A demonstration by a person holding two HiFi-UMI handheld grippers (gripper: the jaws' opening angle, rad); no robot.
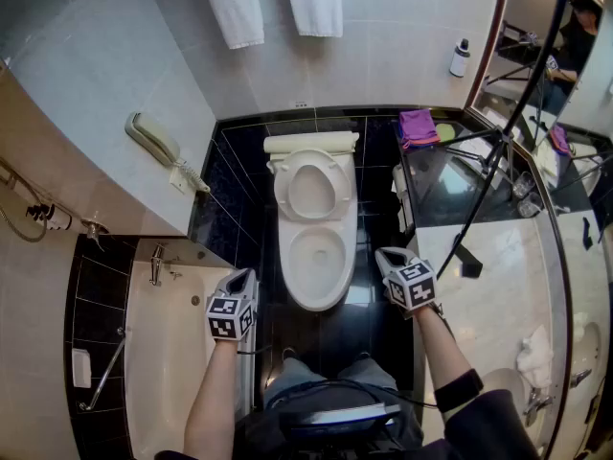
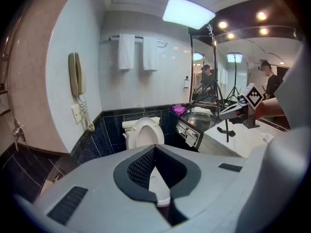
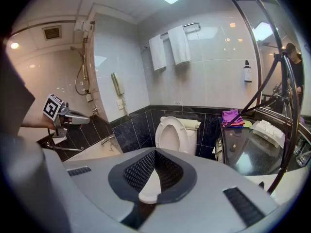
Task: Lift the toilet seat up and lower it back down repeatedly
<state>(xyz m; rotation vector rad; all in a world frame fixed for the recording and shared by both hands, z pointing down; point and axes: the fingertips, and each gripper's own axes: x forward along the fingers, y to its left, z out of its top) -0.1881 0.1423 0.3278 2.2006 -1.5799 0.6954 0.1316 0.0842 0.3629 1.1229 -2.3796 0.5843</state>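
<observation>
One toilet, with one toilet seat. Two white towels up on the back wall. One wall phone, one small bottle, one purple cloth.

Two grippers: left gripper and right gripper. Both squeezed shut, with nothing in them. One near each front side of the bowl, not touching it.

A tight spot. Bathtub edge close on the left, counter edge close on the right. Only thin strips of dark floor beside the bowl. More open floor in front of the bowl.

Toilet seat up on end, at the far part of the toilet, leaning back toward the tank. Hole facing forward, toward the grippers. Long way of the toilet straight from the front to the back wall.
</observation>
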